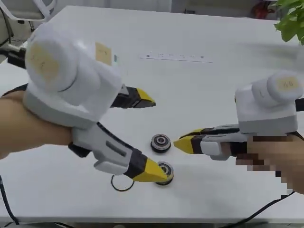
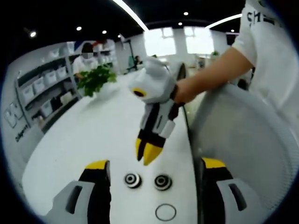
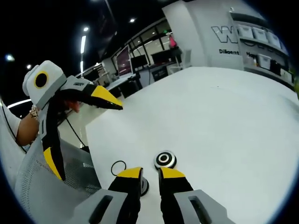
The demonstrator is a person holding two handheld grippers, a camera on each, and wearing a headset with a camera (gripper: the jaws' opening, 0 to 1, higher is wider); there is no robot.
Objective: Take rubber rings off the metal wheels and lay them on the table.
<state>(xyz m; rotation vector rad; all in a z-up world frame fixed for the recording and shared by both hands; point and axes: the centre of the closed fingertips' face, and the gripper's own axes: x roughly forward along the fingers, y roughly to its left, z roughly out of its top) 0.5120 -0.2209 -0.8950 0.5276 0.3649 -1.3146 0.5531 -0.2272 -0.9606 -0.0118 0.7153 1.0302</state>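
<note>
White surface (image 1: pixel 199 85) carries two round metal wheels: the far wheel (image 1: pixel 160 142) lies near the tips of the right gripper (image 1: pixel 183 143), whose fingers sit close together with a narrow gap, gripping nothing. The near wheel (image 1: pixel 167 174) is partly hidden behind one finger of the left gripper (image 1: pixel 148 135), whose fingers stand wide apart and hold nothing. A thin black rubber ring (image 1: pixel 122 184) lies flat on the surface, just left of the near wheel.

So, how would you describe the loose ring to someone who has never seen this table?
On the white table, look toward the front edge, where a far wheel and a near wheel sit. Just left of the near wheel lies the ring: a thin black loop, flat and empty inside, while the wheels are thick metal discs.
</note>
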